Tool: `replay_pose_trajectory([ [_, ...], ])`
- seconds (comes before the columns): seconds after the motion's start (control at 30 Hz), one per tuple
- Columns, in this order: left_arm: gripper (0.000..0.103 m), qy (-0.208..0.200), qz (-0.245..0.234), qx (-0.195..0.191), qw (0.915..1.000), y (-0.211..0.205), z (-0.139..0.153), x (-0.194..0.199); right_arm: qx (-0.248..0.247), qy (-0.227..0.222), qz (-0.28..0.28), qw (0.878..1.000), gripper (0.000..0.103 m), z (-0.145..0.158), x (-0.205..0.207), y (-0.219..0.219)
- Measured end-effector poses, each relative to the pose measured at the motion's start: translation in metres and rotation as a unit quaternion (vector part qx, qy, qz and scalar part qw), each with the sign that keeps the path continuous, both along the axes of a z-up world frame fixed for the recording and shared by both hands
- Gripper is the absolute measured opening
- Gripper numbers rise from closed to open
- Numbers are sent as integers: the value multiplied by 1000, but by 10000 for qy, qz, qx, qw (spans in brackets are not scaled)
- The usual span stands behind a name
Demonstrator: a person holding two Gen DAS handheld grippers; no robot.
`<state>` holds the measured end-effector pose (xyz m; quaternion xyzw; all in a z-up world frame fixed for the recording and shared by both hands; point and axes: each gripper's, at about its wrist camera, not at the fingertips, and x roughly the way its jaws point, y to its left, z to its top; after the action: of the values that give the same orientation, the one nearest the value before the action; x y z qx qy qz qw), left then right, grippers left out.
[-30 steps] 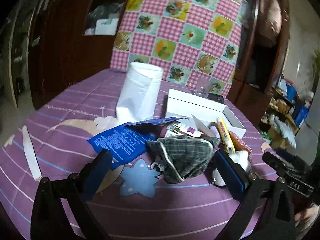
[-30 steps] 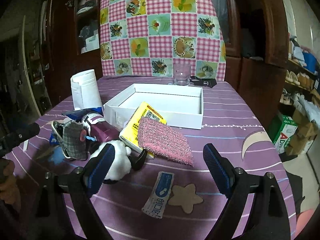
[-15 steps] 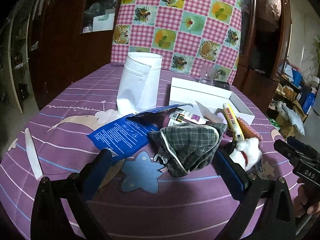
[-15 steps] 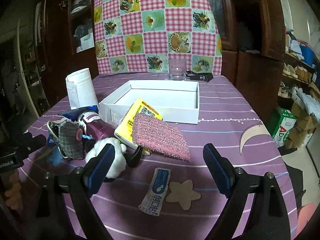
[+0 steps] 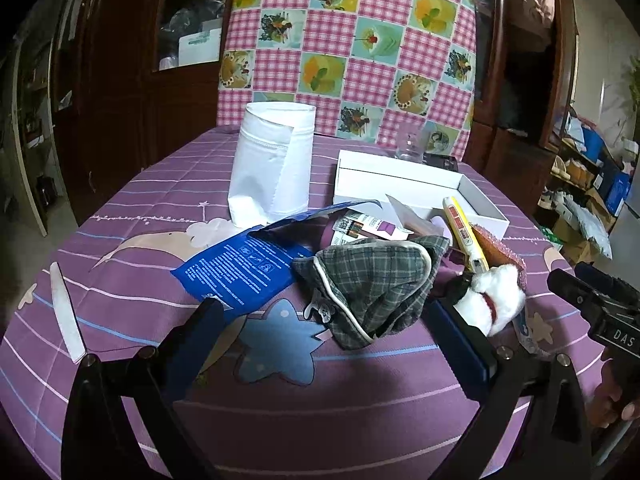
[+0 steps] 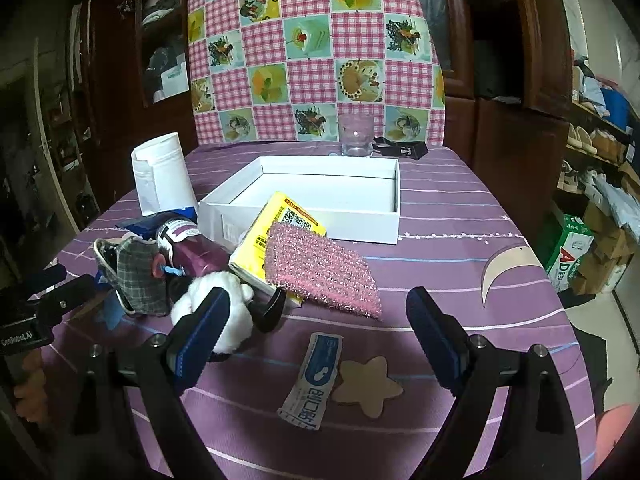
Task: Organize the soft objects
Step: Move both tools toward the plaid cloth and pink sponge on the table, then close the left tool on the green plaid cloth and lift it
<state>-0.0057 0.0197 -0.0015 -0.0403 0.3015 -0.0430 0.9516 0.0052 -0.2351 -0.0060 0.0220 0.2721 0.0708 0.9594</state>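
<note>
Both grippers spread wide above the purple table, nothing grasped.
The left gripper (image 5: 326,336) hovered before the plaid cloth (image 5: 372,280); the right gripper (image 6: 318,328) hovered near the pink sponge (image 6: 320,268), beside the white plush (image 6: 218,312) and white box (image 6: 320,196).

Left gripper (image 5: 332,344): black frame arms, blue pads on inner finger faces, silver screws at the joints. Right gripper (image 6: 318,332): same build, ribbed blue pads. White markings on black bodies: "DAS", "GenRobot.AI". Sleeves not visible.
</note>
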Motion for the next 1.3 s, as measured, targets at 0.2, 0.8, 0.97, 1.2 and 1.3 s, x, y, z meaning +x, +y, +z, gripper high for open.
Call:
replay_pose_trajectory([
  [0.2, 103, -30, -111, 184, 9998, -8, -1, -2, 122, 118, -22, 9999, 90, -2, 3, -3],
  [0.8, 103, -61, -153, 1392, 9901, -50, 21, -9, 418, 405, -232, 9980, 89, 36, 5, -9],
  [0.97, 103, 126, -152, 1345, 9907, -54, 43, -1, 535, 543, -341, 9965, 89, 60, 15, -13],
  [1.2, 103, 605, -325, 743, 9949, -54, 56, 52, 1288, 996, -471, 9855, 89, 67, 61, -25],
  [1.3, 103, 574, -517, 489, 9958, -53, 52, 67, 1716, 1225, -390, 9767, 89, 58, 80, -30],
])
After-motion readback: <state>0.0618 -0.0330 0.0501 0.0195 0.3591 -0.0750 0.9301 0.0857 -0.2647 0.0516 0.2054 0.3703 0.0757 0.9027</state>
